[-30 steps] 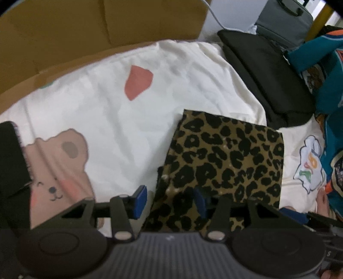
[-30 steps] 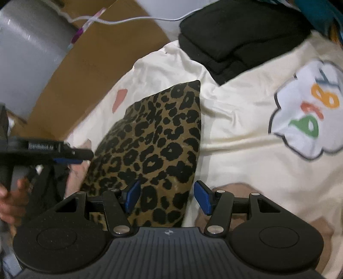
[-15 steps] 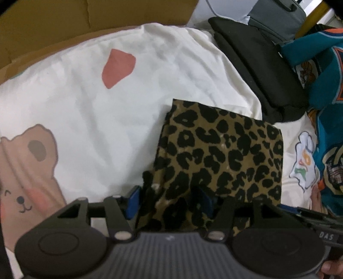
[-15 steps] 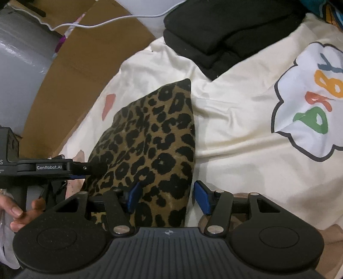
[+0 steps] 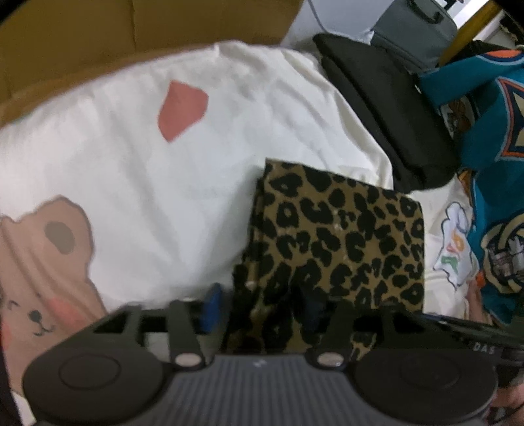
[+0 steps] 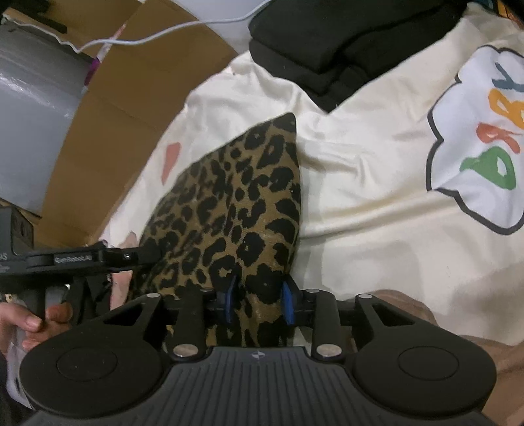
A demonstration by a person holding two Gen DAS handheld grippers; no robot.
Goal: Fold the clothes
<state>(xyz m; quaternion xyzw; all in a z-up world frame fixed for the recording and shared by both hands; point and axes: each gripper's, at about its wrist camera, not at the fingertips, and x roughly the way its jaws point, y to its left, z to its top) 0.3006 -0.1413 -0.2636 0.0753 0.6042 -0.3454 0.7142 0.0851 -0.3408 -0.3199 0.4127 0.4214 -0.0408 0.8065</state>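
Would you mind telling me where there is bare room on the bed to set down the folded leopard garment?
Freest is the cream sheet between the pink patch, the bear print and the leopard-print garment. Another patch lies between garment and "baby" print. It is crowded by the black clothes and teal jersey.

We see a cream bedsheet (image 5: 203, 183) printed with a brown bear (image 5: 42, 259) and a cloud with coloured letters (image 6: 481, 141), spread over the work surface. Behind it stands brown cardboard (image 6: 131, 131), with a white cable (image 6: 170, 31) trailing across it beside a grey wrapped block (image 6: 32, 108). A grey bag (image 5: 416, 29) sits at the far edge, next to a yellow post (image 5: 471, 29).
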